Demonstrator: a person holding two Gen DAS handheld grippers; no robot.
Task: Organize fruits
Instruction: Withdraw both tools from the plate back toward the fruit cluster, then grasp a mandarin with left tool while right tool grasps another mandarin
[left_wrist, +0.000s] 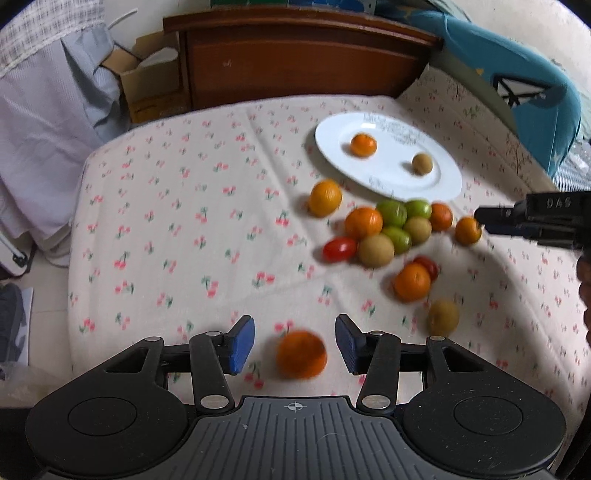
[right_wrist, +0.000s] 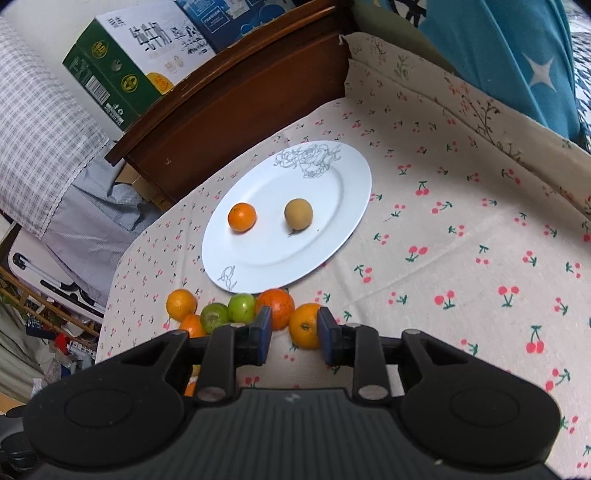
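Measured from the white plate (right_wrist: 343, 206): in the right wrist view, the fruit heap (right_wrist: 229, 314) just below its near rim is partly hidden behind the right gripper (right_wrist: 294, 338), so only the tops show. In the left wrist view, the orange (left_wrist: 301, 354) far below the plate, between the blue pads (left_wrist: 242, 343), is smeared by blur. The plate's printed drawing is too blurred there to read. To the plate's right, the right gripper is cut off by the frame edge.
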